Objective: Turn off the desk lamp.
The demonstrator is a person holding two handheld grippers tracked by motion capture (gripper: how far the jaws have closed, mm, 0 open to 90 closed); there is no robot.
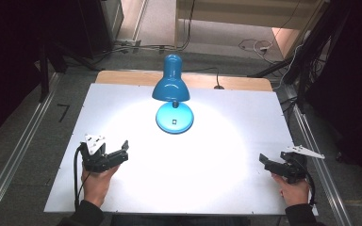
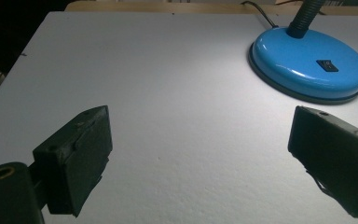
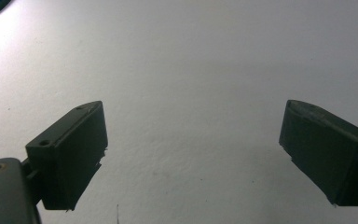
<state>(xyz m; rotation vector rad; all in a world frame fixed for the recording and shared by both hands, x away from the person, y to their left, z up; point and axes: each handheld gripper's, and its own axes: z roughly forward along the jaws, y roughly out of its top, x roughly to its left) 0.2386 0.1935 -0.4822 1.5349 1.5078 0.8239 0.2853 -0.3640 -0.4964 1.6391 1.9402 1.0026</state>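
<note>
Left of the blue desk lamp [image 1: 172, 96] and nearer the person, the left gripper [image 1: 122, 151] is held over the white table [image 1: 245, 141], jaws spread, nothing between them. The lit lamp stands mid-table toward the far edge. Right of the lamp, the right gripper [image 1: 264, 160] likewise has spread, empty jaws.

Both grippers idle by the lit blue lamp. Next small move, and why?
Probably ease the left gripper forward toward the black rocker switch on the blue desk lamp's round base. Both sets of jaws stand open with nothing between them, the lamp is lit, and the left gripper view already has the switch ahead of its jaws. The right gripper sits farther off.
</note>
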